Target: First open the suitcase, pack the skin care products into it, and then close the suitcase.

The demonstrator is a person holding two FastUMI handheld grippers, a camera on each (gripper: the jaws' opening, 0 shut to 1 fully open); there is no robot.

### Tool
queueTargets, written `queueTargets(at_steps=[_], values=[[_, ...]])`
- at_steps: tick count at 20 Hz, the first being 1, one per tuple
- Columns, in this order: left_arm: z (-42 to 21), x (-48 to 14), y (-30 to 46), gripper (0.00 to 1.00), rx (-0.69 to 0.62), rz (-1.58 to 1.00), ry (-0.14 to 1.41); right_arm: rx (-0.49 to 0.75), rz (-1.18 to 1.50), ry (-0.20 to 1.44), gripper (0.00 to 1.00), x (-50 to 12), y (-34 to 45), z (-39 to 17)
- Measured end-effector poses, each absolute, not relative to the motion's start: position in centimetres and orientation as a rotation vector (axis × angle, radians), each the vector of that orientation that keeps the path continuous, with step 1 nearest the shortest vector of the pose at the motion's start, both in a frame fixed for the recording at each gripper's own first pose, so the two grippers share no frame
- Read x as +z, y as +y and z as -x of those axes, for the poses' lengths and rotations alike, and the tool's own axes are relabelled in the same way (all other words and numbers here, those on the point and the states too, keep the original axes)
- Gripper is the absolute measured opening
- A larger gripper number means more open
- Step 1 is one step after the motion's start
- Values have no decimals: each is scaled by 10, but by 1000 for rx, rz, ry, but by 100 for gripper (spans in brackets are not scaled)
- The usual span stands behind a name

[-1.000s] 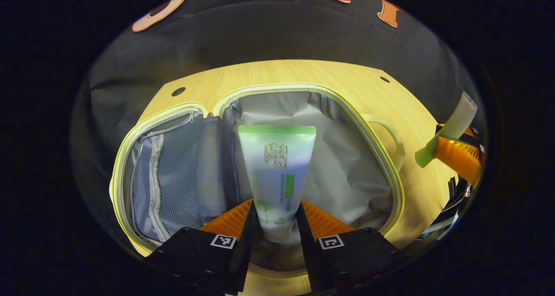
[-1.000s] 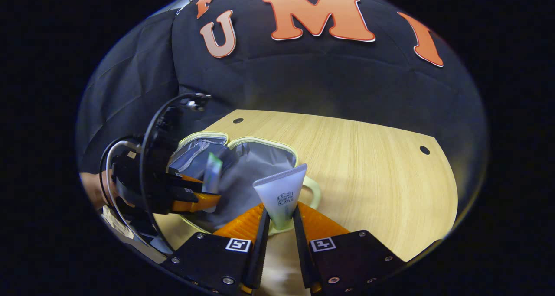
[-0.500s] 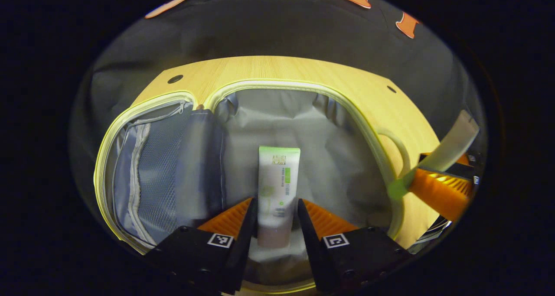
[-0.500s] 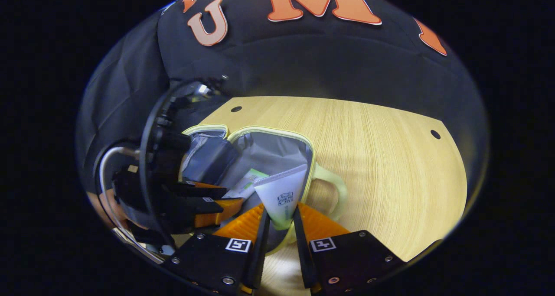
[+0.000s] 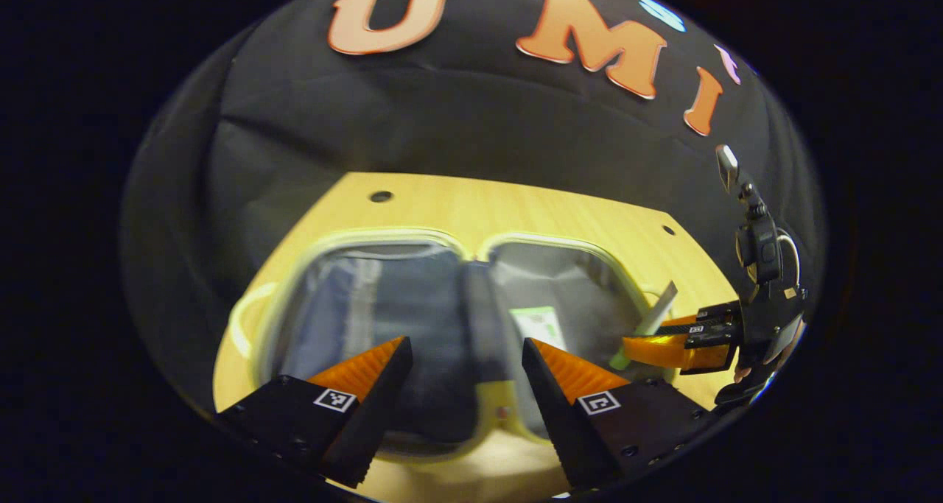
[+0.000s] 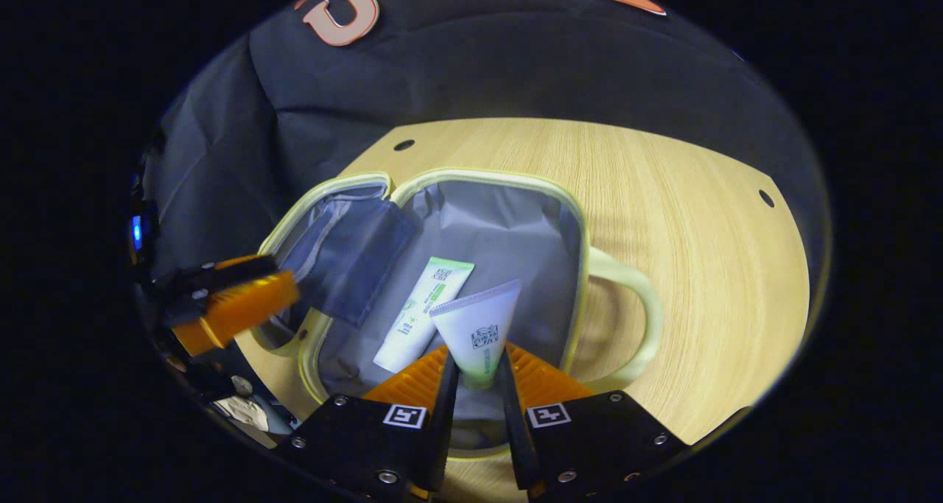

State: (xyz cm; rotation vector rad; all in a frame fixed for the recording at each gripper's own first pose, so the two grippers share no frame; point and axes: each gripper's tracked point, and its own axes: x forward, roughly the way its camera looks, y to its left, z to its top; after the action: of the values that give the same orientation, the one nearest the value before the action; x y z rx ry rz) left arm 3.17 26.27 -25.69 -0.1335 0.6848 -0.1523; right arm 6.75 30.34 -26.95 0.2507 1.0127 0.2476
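The pale yellow suitcase point(image 6: 577, 216) lies open on the wooden table, its grey lining showing. A green-topped white tube point(image 6: 421, 313) lies flat inside the right half, also seen as the tube point(image 5: 539, 325) in the left gripper view. My right gripper point(image 6: 477, 382) is shut on a second white tube point(image 6: 477, 328), held over the open right half. My left gripper point(image 5: 465, 370) stands open and holds nothing, raised above the near edge of the suitcase point(image 5: 295, 282). The right gripper point(image 5: 667, 345) with its tube appears at the right of the left gripper view.
The suitcase's handle point(image 6: 635, 304) sticks out toward the bare part of the wooden table point(image 6: 707, 245). The left half holds a mesh zip pocket point(image 6: 342, 256). The other gripper point(image 6: 228, 308) hovers at the suitcase's left edge. Black cloth walls the table's far side.
My left gripper let go of the green-topped tube, which now lies in the suitcase, and pulled back and up. My right gripper moved its tube over the open right half.
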Motion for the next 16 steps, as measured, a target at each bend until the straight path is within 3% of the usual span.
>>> queueTargets(at_steps=[8, 9, 10, 11, 14, 16], values=[[-12, -264, 414, 93, 155, 364, 657, 178, -266, 1096, 32, -279, 308, -64], [-11, -270, 430, 93, 168, 412, 663, 174, -268, 1089, 41, -277, 308, -65], [-14, -277, 438, 94, 175, 470, 662, 172, -271, 1083, 41, -275, 306, -65], [-16, -284, 446, 94, 175, 539, 663, 169, -275, 1071, 48, -274, 306, -66], [-27, -301, 461, 93, 186, 775, 658, 160, -299, 1018, 58, -260, 300, -69], [-36, -311, 465, 93, 172, 923, 647, 149, -304, 977, 72, -249, 290, -70]])
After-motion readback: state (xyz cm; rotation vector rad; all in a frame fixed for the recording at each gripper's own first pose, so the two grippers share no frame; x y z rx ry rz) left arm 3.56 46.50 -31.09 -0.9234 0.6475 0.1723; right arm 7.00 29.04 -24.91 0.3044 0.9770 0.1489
